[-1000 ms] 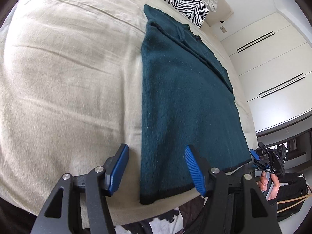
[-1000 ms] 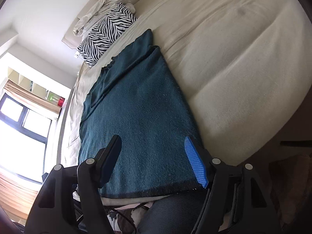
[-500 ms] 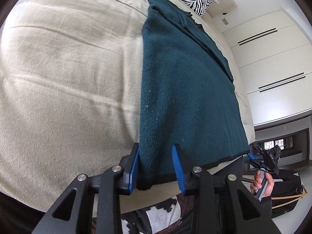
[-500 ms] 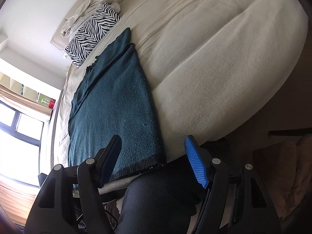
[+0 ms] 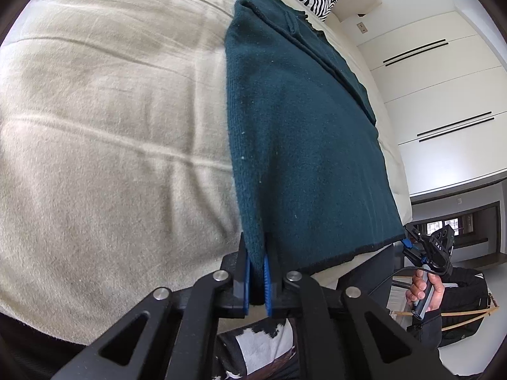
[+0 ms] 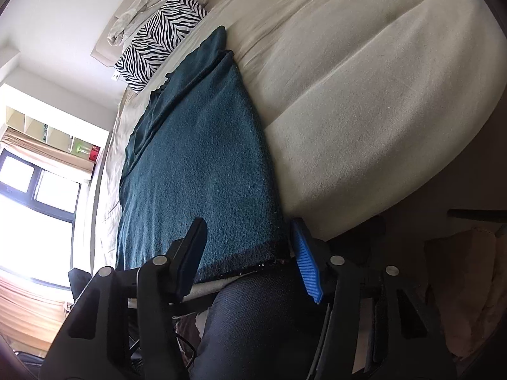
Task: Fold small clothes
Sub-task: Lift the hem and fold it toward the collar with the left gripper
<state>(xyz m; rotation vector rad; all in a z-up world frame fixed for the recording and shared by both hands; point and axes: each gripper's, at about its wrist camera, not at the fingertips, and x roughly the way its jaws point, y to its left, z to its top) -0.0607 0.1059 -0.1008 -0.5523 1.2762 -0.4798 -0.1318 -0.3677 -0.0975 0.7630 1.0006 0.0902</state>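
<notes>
A dark teal knitted garment [image 5: 304,145] lies flat and lengthwise on the cream bed [image 5: 104,145], its black-trimmed hem at the bed's near edge and its far end reaching toward the zebra-striped pillow [image 6: 161,38] at the head.

The left tool [image 5: 256,280] is pinched tight on the hem's left corner, a ridge of knit rising between its blue pads.

The right tool [image 6: 250,253] has just been narrowing; its jaws stand partway apart, straddling the hem's right corner at the bed's near edge, and the pads do not press on the cloth. In the left view a hand [image 5: 424,291] grips that tool's handle beyond the garment's right corner.
</notes>
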